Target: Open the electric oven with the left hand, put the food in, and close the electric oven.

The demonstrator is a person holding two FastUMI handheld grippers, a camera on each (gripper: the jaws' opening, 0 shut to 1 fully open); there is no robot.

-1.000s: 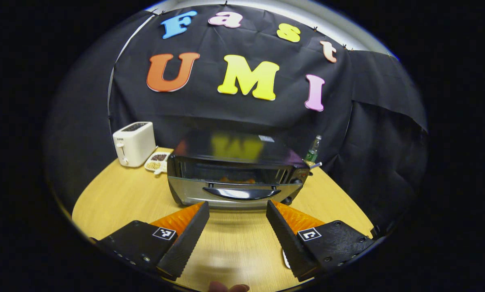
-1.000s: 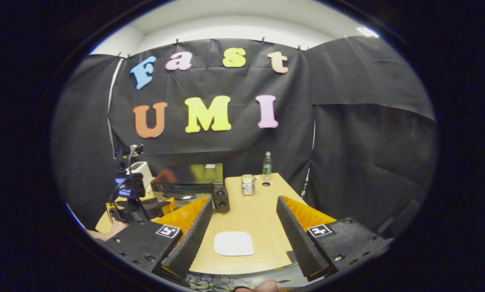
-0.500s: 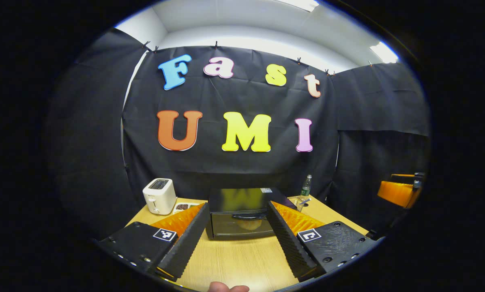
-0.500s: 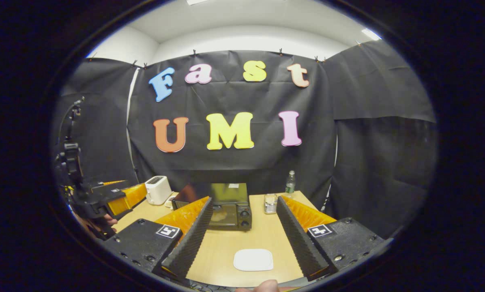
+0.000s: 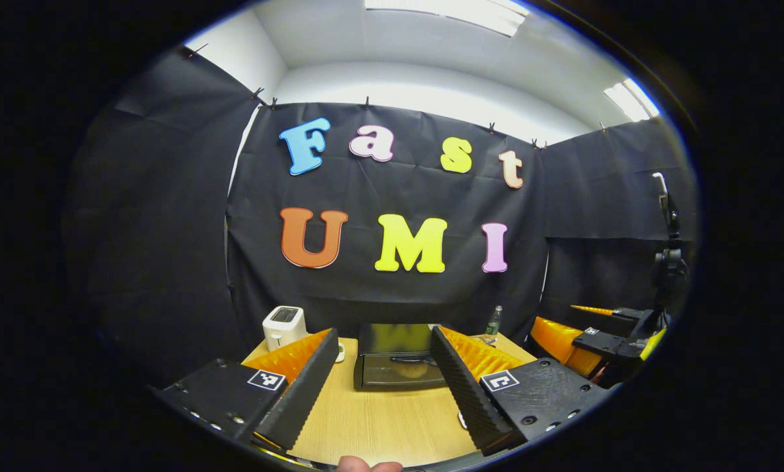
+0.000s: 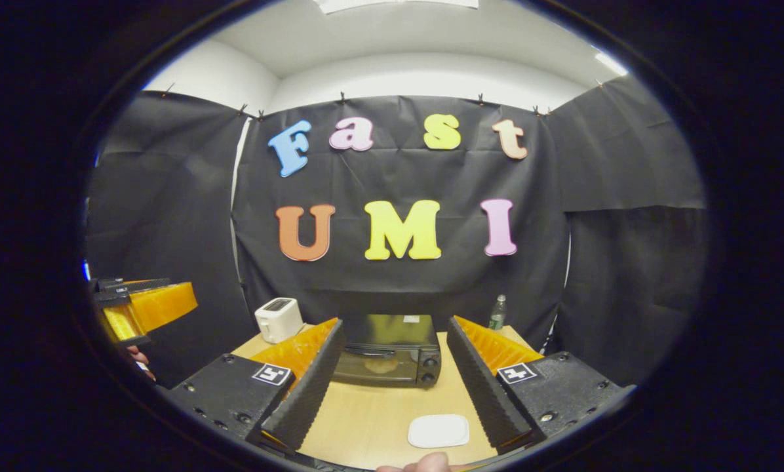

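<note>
The left tongs (image 5: 382, 370) stand wide apart with nothing between the fingers, raised above the table (image 5: 379, 419) and touching none of the things on it. The right tongs (image 6: 395, 364) are spread just as wide and likewise hold nothing, also clear of the table top. In the left gripper view the electric oven (image 5: 395, 357) sits straight ahead between the two fingers, near the far edge of the table, with its door shut and a pale rounded shape of food dimly seen behind the glass. A white toaster (image 5: 284, 326) stands ahead and to the left of the left tongs, beside the oven, and a small bottle (image 5: 493, 322) stands ahead to the right near the back corner. Farther right in that view the right tongs appear at the side, well apart from the oven. In the right gripper view the oven is again ahead between the fingers, its knobs on its right side, and a white plate (image 6: 438, 431) lies on the wood close below the right tongs, bare on top. The left tongs show at the far left edge of that view, held by a hand (image 6: 137, 357). Black cloth hangs round the booth, with white wall and ceiling lights above.
</note>
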